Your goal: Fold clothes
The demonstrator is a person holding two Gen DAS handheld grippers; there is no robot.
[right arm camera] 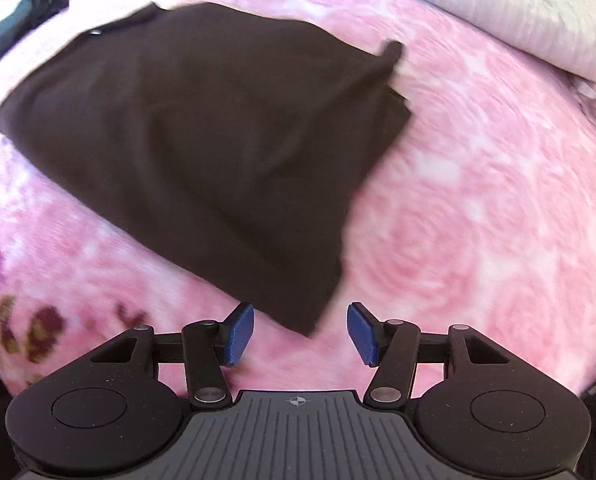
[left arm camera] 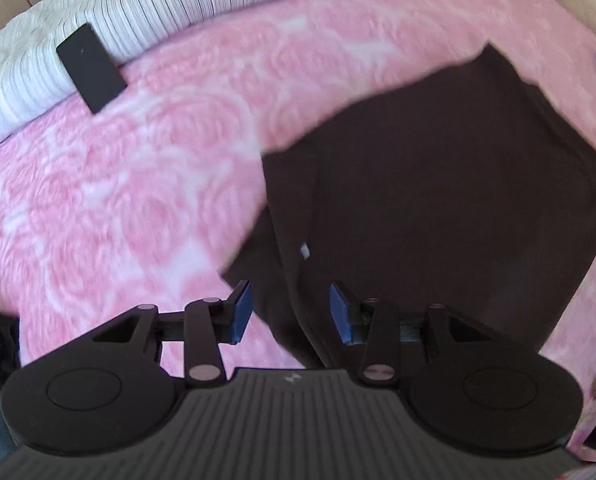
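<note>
A dark garment (right arm camera: 202, 140), already folded into a thick, roughly rectangular stack, is lying flat on the pink blanket (right arm camera: 478, 208). In the right wrist view its long axis is running from far left toward the near centre, ending in a corner just ahead of the jaws. The right gripper (right arm camera: 300, 334) is hovering over that corner with its blue pads (right arm camera: 240, 334) apart and holding nothing. The left gripper (left arm camera: 290, 312) is standing with jaws parted above the garment's (left arm camera: 438, 200) opposite near edge; cloth is showing between the pads but appears below them, ungripped. Both grippers seem about equally near. A dark flat card (left arm camera: 92, 68) is resting well apart, beside the striped bedding (left arm camera: 158, 4).
</note>
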